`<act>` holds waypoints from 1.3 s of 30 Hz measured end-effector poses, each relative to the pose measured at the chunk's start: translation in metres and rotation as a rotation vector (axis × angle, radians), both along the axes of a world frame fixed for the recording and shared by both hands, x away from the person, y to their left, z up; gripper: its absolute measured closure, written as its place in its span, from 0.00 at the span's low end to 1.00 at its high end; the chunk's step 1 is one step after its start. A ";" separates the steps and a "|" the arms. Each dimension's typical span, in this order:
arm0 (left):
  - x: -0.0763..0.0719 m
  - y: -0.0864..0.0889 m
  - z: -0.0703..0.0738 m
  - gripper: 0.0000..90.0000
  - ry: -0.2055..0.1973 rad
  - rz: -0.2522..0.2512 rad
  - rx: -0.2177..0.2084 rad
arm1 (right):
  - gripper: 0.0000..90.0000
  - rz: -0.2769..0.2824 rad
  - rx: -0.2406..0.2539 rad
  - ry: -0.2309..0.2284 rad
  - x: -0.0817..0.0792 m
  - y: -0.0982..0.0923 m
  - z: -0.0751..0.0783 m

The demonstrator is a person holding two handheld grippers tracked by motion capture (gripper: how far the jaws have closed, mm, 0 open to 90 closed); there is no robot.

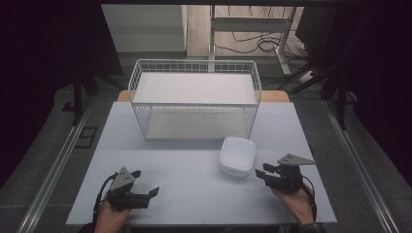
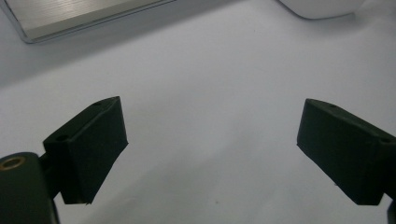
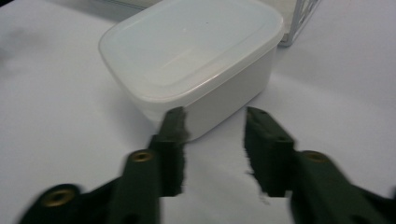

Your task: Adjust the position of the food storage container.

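Observation:
A white lidded plastic container (image 1: 237,155) stands on the pale table (image 1: 194,194), right of centre, just in front of the wire rack. My right gripper (image 1: 262,171) is right beside the container's right side, pointing at it, apart from it. In the right gripper view the container (image 3: 196,51) looms just beyond my right gripper (image 3: 215,121), whose jaws stand partly open with nothing between them. My left gripper (image 1: 145,182) rests low at the front left, jaws spread wide. In the left gripper view my left gripper (image 2: 212,140) is open over bare table.
A white wire rack (image 1: 194,97) with an upper and a lower shelf stands at the table's back middle; its base (image 2: 70,14) and corner (image 3: 303,18) show in the gripper views. Cables lie on the floor behind. The person's hands come in at the front edge.

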State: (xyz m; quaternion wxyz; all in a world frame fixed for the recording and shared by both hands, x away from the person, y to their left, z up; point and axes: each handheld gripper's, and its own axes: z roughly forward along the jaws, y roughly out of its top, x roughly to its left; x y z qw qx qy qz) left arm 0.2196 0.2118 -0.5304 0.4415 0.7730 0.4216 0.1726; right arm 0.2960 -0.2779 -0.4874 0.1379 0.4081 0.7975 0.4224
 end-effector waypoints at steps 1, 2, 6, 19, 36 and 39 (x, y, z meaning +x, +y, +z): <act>0.000 0.000 0.000 0.09 -0.001 0.001 0.000 | 0.76 0.007 -0.010 -0.008 0.003 0.000 0.001; 0.000 0.000 0.000 0.09 -0.001 0.001 -0.001 | 0.81 0.012 -0.016 -0.016 0.004 0.000 0.002; 0.001 -0.001 0.000 0.09 0.001 0.000 0.001 | 0.99 0.001 -0.048 -0.054 0.015 0.002 0.006; 0.001 0.000 -0.001 0.10 0.007 0.001 0.007 | 0.99 -0.044 -0.071 -0.129 0.078 0.018 0.017; 0.002 0.000 -0.002 0.11 0.016 -0.002 0.006 | 0.99 0.022 -0.084 -0.095 0.121 0.032 -0.001; 0.002 -0.001 -0.002 0.11 0.016 -0.003 0.007 | 0.99 0.026 -0.082 -0.086 0.120 0.032 -0.001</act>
